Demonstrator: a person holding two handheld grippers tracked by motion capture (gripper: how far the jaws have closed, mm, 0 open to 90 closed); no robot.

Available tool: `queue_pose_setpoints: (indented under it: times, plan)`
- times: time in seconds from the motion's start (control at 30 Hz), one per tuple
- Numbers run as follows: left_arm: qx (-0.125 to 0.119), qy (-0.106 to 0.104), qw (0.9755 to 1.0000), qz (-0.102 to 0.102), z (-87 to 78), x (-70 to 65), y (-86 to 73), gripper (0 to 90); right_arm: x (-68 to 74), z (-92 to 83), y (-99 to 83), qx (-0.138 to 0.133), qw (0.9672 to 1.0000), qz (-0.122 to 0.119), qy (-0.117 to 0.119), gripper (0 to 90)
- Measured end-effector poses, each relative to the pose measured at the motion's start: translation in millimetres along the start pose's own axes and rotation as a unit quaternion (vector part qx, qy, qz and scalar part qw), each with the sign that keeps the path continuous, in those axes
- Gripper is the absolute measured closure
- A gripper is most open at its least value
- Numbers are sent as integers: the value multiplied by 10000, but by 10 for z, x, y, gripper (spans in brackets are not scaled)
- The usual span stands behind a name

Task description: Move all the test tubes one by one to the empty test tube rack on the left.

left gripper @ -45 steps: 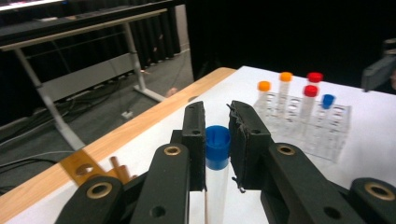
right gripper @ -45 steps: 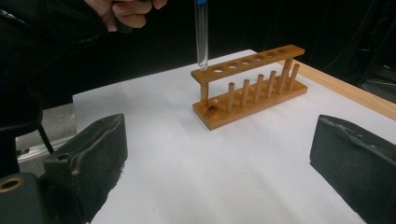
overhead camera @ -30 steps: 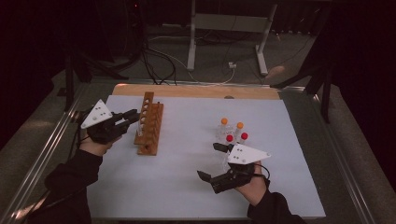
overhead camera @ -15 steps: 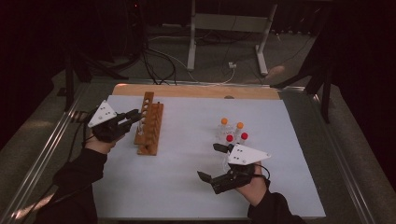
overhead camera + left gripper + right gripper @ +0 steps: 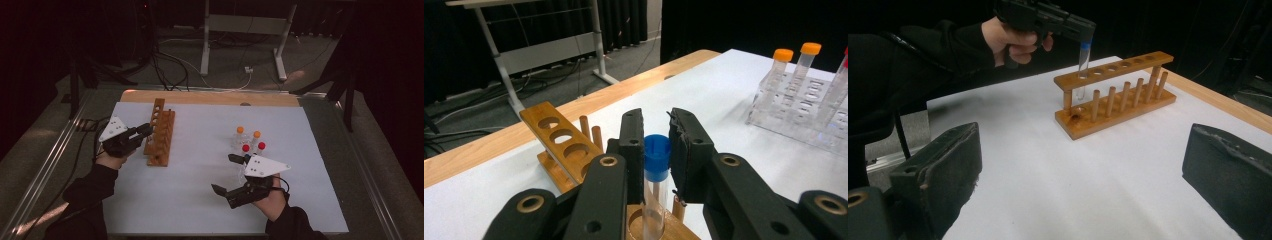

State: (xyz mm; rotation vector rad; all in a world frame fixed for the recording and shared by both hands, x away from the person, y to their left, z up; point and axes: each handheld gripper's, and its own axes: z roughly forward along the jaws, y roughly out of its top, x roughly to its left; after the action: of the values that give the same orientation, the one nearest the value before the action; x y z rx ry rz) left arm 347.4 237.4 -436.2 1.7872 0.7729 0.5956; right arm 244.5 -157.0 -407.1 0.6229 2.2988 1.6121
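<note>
A: Where is the blue-capped tube (image 5: 656, 170) seen?

B: In the left gripper view it is found at lower centre, upright, with its cap pinched between the two black jaws of the left claw (image 5: 657, 150). Its clear lower end is passed into the nearest hole of the wooden rack (image 5: 566, 155). In the right gripper view the same tube (image 5: 1083, 67) is seen at upper centre, standing in the end hole of the rack's (image 5: 1118, 92) top bar, with its bottom above the base board.

A: And in the high view?

B: The left claw (image 5: 145, 131) is placed at centre left, against the near end of the rack (image 5: 161, 132), which is laid lengthwise on the white bench (image 5: 200, 175).

A: How is the right claw held?

B: It is released. In the right gripper view its two pads are seen far apart at the lower corners, with bare bench surface between them. In the high view the right claw (image 5: 226, 175) is placed low and right of centre, pointed towards the left of the frame.

A: What else is noted?

B: A clear rack (image 5: 245, 145) carrying two orange-capped and two red-capped tubes is seen just above the right claw in the high view, close to its upper jaw.
</note>
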Motion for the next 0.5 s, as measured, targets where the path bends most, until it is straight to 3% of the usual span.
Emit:
queue_pose_setpoints:
  times: [0.5]
  plan:
    - [111, 16, 9999, -91, 70, -1, -169, 783, -9, -14, -11, -4, 10000, 28, 8, 23]
